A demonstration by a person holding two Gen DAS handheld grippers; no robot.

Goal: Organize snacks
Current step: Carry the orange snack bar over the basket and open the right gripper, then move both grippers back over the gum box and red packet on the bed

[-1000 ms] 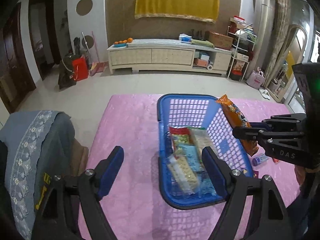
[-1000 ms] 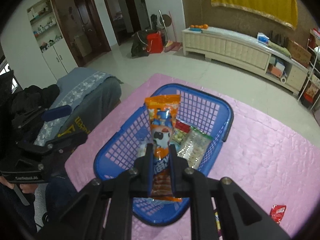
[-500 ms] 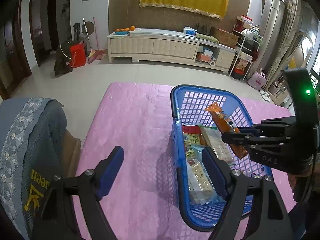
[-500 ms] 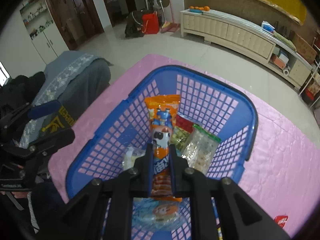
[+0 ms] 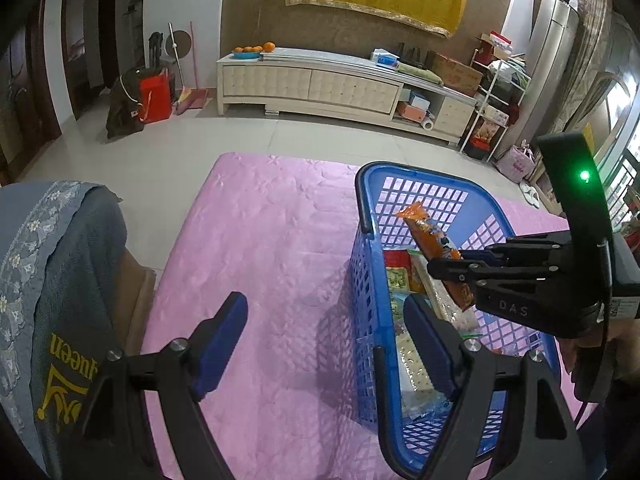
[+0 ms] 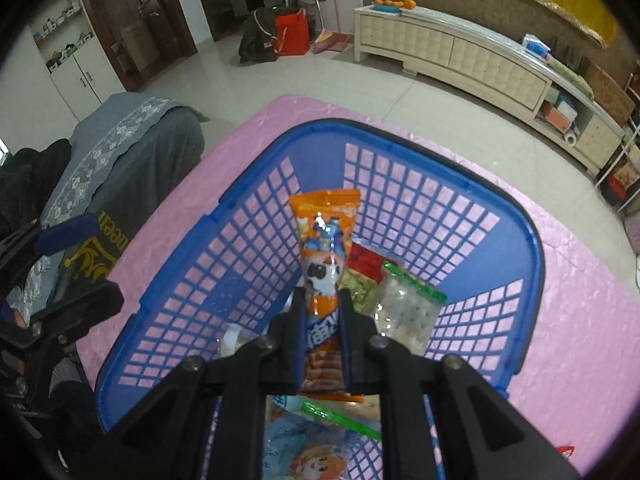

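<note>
Lowered from above the rim, the orange snack packet (image 6: 326, 248), pinched in the right gripper (image 6: 324, 312), now hangs inside the blue basket (image 6: 248, 184) over what look like cracker packs (image 6: 408, 308), while the left gripper (image 5: 324, 344), spread wide, straddles the basket's near wall.

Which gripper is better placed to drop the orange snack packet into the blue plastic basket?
Right. The right gripper already clamps the orange snack packet above the blue plastic basket; the left gripper is open and holds nothing.

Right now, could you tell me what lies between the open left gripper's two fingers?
In the left wrist view, the left gripper frames bare pink cloth and the blue basket's near wall; it grips nothing.
</note>
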